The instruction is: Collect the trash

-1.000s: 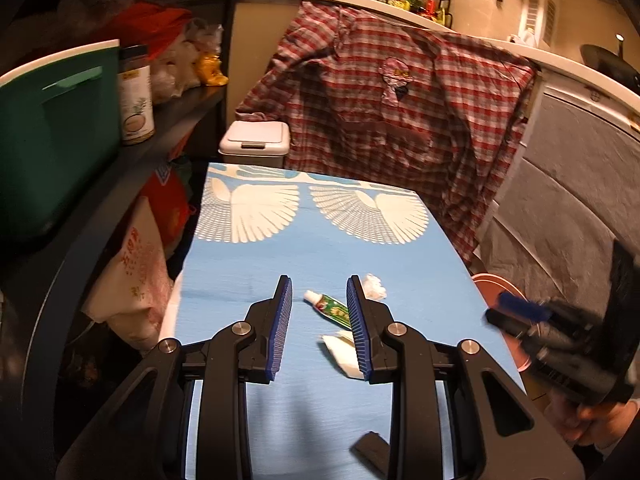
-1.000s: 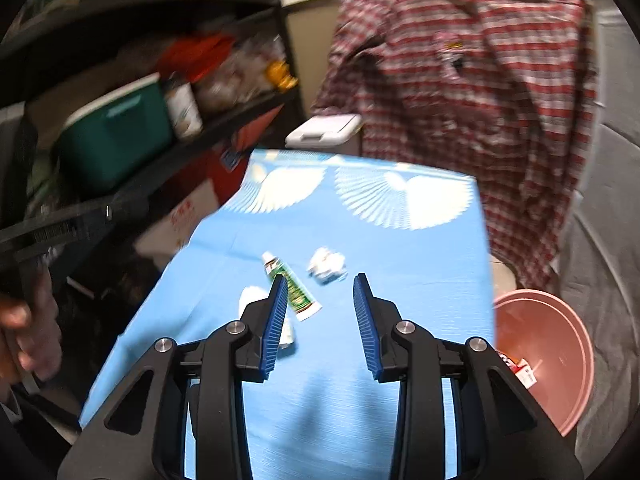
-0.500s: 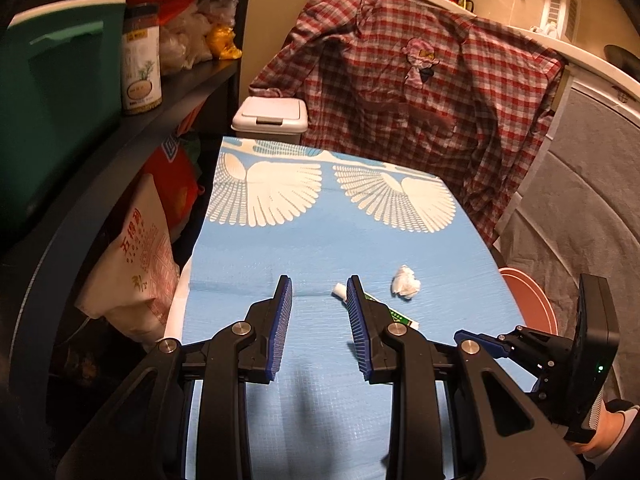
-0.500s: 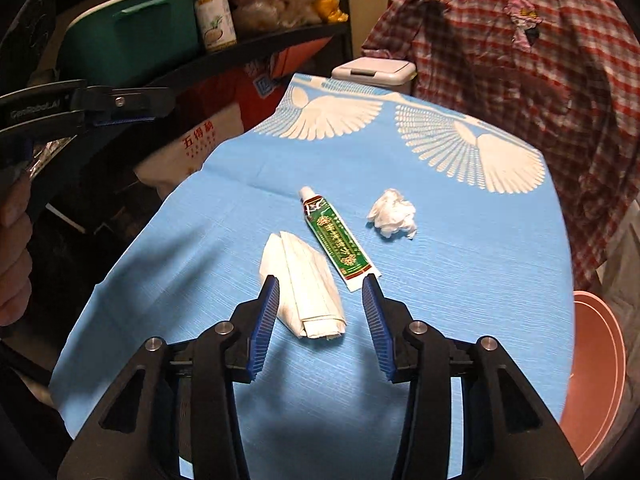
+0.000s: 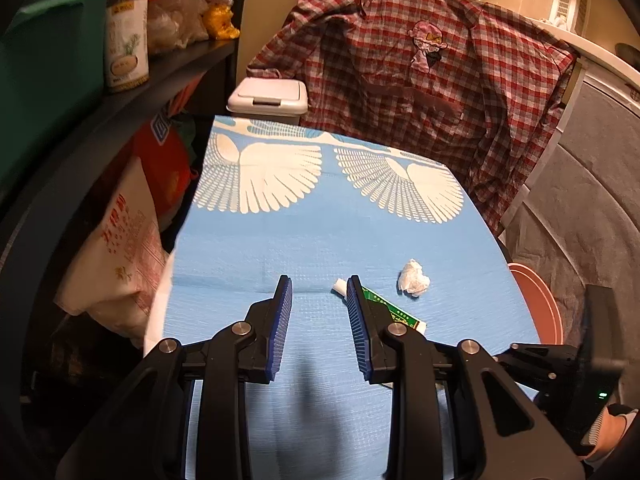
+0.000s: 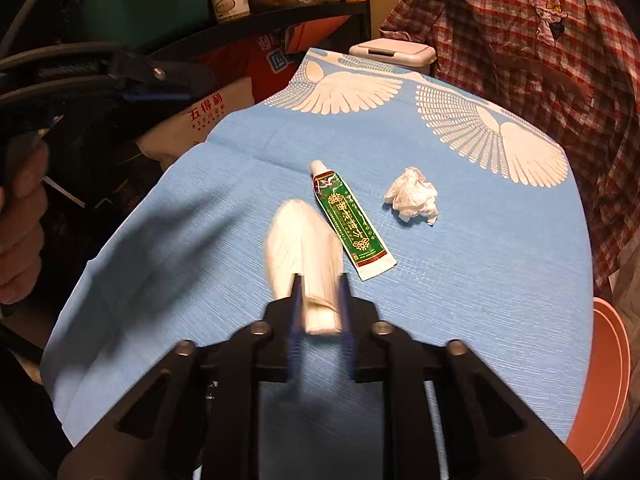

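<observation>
Reaching low over the blue cloth surface [image 6: 500, 280], the right gripper [image 6: 320, 300] pinches a folded white paper wad [image 6: 304, 248] just left of the flat green tube [image 6: 352, 224]; a crumpled tissue [image 6: 412, 196] lies right of that tube. The left gripper [image 5: 319, 304] hovers released.

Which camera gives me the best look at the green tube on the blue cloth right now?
The right wrist view: the green tube lies fully exposed on the blue cloth, label readable, beside the folded white paper in the right gripper. In the left wrist view, the left gripper hides part of it.
</observation>
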Action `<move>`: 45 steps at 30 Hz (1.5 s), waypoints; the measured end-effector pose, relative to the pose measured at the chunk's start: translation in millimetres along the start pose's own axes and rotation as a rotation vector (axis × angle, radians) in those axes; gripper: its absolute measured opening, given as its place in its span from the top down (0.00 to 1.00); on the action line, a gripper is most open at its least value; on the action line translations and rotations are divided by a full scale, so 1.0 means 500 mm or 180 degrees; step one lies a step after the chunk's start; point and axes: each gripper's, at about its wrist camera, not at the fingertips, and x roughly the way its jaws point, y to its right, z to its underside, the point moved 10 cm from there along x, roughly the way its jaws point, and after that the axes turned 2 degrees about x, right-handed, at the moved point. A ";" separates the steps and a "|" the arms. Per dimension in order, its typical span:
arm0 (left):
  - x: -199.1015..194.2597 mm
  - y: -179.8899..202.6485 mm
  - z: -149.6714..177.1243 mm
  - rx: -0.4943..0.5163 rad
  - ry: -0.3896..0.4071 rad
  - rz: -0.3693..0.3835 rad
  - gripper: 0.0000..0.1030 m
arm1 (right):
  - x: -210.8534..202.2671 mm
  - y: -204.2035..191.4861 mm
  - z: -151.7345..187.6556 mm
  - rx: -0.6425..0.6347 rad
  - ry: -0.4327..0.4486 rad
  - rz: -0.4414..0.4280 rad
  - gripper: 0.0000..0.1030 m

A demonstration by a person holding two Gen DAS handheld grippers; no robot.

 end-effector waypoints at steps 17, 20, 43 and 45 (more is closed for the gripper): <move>0.163 0.082 0.081 -0.0432 -0.0523 0.0168 0.60 | -0.123 0.161 0.016 0.0398 0.0247 0.0278 0.91; 0.187 0.093 0.090 -0.0505 -0.0621 0.0165 0.52 | -0.135 0.188 0.021 0.0476 0.0272 0.0300 0.91; 0.229 0.096 0.098 -0.0645 -0.0829 -0.0158 1.00 | -0.167 0.236 0.026 0.0640 0.0354 0.0318 0.91; 0.218 0.089 0.091 -0.0659 -0.0791 -0.0152 1.00 | -0.167 0.235 0.026 0.0639 0.0354 0.0320 0.91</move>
